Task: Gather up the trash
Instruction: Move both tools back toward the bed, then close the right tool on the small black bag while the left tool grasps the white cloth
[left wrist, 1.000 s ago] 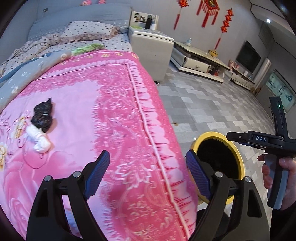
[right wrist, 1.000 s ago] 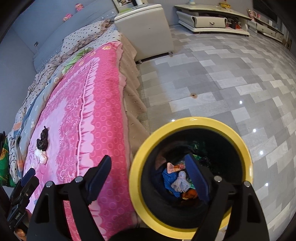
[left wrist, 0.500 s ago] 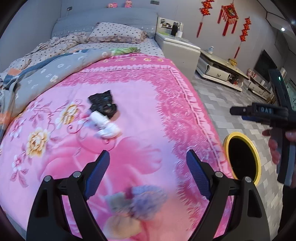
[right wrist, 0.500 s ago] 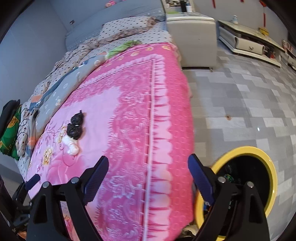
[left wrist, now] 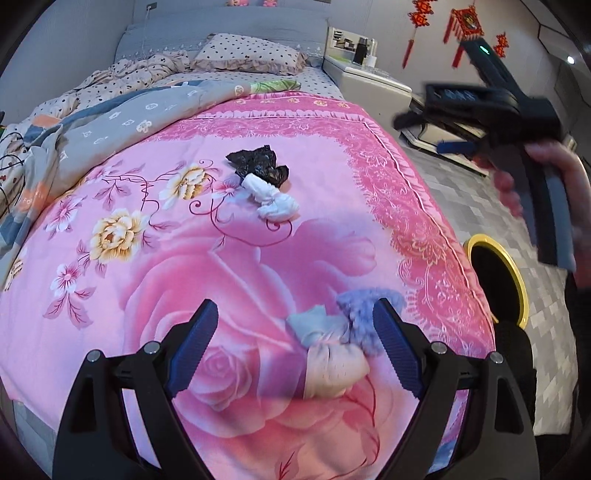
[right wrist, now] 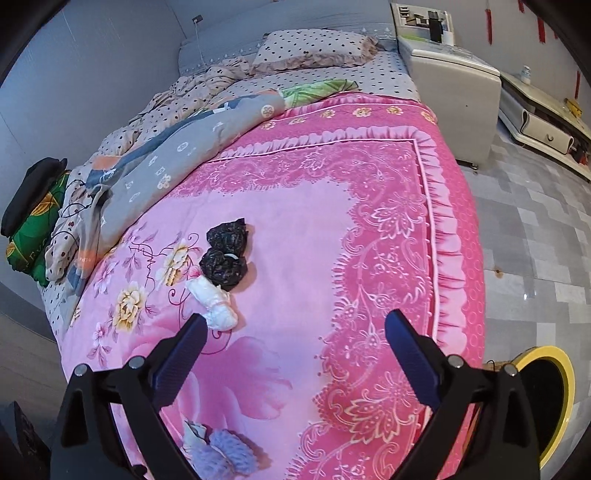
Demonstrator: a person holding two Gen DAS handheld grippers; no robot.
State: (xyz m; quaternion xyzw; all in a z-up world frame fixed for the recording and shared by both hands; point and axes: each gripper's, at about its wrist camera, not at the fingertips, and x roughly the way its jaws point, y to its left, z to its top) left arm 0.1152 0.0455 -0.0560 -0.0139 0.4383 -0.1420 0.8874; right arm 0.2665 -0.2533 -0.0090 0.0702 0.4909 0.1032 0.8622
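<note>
Left gripper [left wrist: 295, 347] spread over a blurred, seemingly cloth bundle [left wrist: 334, 350] near the bed's [right wrist: 369, 229] foot edge, right gripper [right wrist: 293, 350] opening, empty, above bare cover; beyond: one white wad [right wrist: 216, 302], two black wads [right wrist: 225, 254]; bin [right wrist: 554, 398] floor-side.

This was a home bedroom. A wide bed [right wrist: 280, 206] under a pink floral quilt filled most of the view, with a polka-dot pillow [right wrist: 314, 46] and a rumpled grey blanket [right wrist: 177, 147] at its head. A white bedside cabinet [right wrist: 454, 85] stood beside it, red knotted ornaments [left wrist: 469, 26] hung on the wall, and grey tiles [right wrist: 535, 240] covered the floor.
</note>
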